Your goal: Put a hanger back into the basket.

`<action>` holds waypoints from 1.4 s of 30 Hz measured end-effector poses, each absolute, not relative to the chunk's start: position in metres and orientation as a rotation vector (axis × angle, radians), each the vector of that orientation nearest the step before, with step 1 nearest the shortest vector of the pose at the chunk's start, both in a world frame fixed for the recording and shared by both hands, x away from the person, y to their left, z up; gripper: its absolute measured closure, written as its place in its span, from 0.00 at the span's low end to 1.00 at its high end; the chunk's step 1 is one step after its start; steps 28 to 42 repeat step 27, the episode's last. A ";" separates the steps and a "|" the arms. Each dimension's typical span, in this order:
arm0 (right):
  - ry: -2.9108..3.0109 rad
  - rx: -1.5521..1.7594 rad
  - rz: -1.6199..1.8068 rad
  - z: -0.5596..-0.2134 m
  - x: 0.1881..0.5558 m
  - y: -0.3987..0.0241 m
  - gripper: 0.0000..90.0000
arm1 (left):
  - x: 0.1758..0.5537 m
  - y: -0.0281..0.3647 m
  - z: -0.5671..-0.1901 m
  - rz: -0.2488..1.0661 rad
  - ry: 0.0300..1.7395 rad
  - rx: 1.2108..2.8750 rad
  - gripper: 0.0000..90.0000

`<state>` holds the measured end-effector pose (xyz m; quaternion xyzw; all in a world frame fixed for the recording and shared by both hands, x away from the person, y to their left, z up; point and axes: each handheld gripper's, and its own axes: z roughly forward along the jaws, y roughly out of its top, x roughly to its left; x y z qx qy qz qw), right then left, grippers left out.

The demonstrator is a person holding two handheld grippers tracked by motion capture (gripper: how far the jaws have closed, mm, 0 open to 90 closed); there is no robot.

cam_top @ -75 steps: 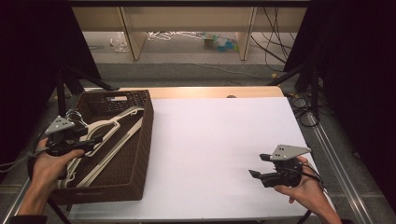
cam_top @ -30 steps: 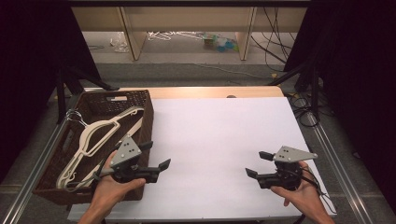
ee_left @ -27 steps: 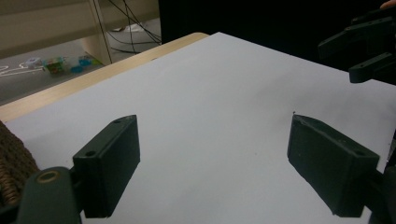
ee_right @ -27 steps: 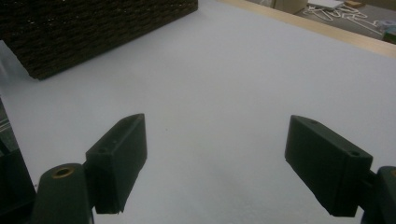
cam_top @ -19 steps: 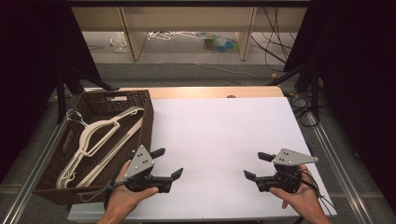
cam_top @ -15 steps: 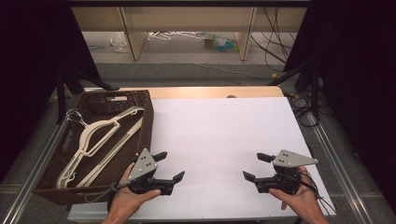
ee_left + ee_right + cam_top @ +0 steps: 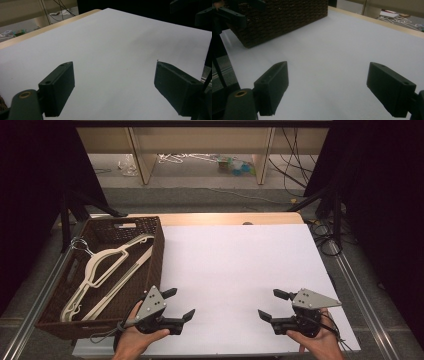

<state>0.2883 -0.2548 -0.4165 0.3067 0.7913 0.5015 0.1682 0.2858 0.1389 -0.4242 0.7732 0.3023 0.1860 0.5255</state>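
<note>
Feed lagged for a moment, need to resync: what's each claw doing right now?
Left claw: open, holding nothing, above the white table.
Right claw: open wide, holding nothing.

Black claws [image 7: 182, 305], grey triangular plates [image 7: 152, 302]

Table's [image 7: 220, 218] a light wood top, mostly covered by a big white sheet [image 7: 240, 270]. On the left side sits a dark brown wicker basket [image 7: 157, 252], its right wall over the sheet's left edge, with cream hangers [image 7: 100, 270] inside.
</note>
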 end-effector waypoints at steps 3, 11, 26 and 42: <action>2.244 0.852 1.419 -0.419 0.286 -0.256 0.21 | 0.285 0.140 -0.423 0.438 0.717 1.847 0.18; 2.270 0.875 1.415 -0.422 0.285 -0.255 0.21 | 0.285 0.141 -0.423 0.429 0.711 1.841 0.18; 2.281 0.871 1.410 -0.424 0.285 -0.253 0.21 | 0.285 0.141 -0.424 0.428 0.719 1.847 0.18; 2.282 0.873 1.410 -0.424 0.285 -0.253 0.21 | 0.285 0.141 -0.425 0.431 0.719 1.850 0.18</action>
